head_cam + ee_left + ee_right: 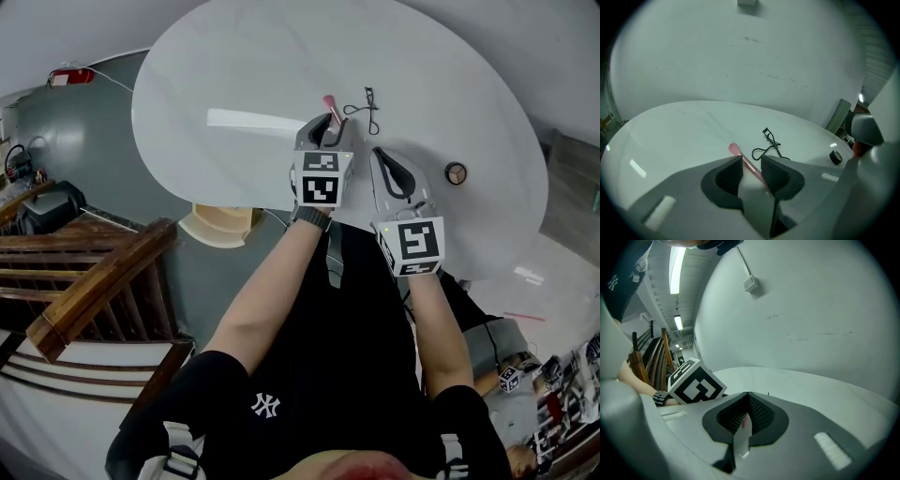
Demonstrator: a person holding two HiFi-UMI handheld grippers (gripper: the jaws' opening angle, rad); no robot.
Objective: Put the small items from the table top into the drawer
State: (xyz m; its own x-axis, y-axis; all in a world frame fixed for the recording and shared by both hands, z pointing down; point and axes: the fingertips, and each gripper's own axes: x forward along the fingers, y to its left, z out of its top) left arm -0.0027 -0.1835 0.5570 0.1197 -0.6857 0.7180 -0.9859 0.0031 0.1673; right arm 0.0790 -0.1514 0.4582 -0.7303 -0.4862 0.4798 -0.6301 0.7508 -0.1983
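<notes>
A pink makeup brush (331, 106) lies on the white oval table (234, 75), with a black eyelash curler (367, 106) just to its right. My left gripper (328, 127) is low over the brush. In the left gripper view its jaws (751, 166) stand apart with the brush's handle (745, 159) running between them, and the pads do not press on it. The curler (769, 143) lies just beyond. A small round black item (456, 172) (836, 157) sits further right. My right gripper (378, 153) (748, 401) hovers beside the left one, shut and empty. No drawer shows.
A wooden stair railing (94, 272) runs at the lower left. A pale round wooden piece (220, 223) sits under the table's near edge. A red object (70, 75) lies on the floor far left. A small box (750, 283) hangs on the wall beyond the table.
</notes>
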